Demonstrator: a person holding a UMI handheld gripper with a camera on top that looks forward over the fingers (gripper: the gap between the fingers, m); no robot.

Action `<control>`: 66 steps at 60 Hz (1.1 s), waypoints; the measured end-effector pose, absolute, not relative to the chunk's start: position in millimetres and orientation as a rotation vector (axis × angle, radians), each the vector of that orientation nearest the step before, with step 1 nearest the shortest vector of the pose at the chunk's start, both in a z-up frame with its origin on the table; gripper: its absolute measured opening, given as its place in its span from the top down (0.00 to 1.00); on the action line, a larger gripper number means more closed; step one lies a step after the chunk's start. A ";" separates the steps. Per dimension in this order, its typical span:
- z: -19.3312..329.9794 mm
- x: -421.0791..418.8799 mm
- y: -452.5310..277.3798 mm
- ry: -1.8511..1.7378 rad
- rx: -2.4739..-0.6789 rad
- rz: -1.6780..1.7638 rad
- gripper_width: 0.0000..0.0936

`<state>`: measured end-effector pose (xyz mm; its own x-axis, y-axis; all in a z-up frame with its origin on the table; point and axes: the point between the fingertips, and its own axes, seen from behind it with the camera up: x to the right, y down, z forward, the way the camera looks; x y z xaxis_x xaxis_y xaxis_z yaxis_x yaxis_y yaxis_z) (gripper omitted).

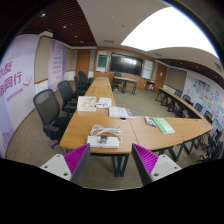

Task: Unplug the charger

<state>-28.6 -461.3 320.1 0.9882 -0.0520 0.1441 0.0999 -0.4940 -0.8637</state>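
My gripper (111, 168) is open and empty, held up in the air facing a long row of wooden tables (80, 127) in a meeting room. Its two fingers with magenta pads (76, 158) stand wide apart, with only floor and the near table's edge between them. On the near table, just beyond the fingers, lies a white object with papers or cables (104, 137). I cannot make out a charger or a socket from here.
Black office chairs (48, 105) line the left side of the tables, and more chairs (190, 105) stand at the right. Papers and a green booklet (160, 124) lie on the right table. A dark screen (125, 63) hangs on the far wall.
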 end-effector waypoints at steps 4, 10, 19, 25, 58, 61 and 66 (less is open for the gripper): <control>315.1 -34.7 -463.6 -0.024 -2.098 -0.175 0.09; 294.5 -36.7 -462.3 -0.014 -2.123 -0.169 0.09; 236.0 -34.1 -445.0 -0.019 -2.160 -0.134 0.09; 187.5 -36.8 -414.1 -0.019 -2.157 -0.105 0.09; 27.3 -40.7 -152.4 -0.035 -2.098 -0.031 0.46; 25.4 -35.5 -149.0 -0.019 -2.091 -0.035 0.59; 24.7 -36.7 -148.8 -0.032 -2.083 -0.021 0.64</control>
<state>-36.7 -148.8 24.7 0.9995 0.0146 0.0283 0.0318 -0.4901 -0.8711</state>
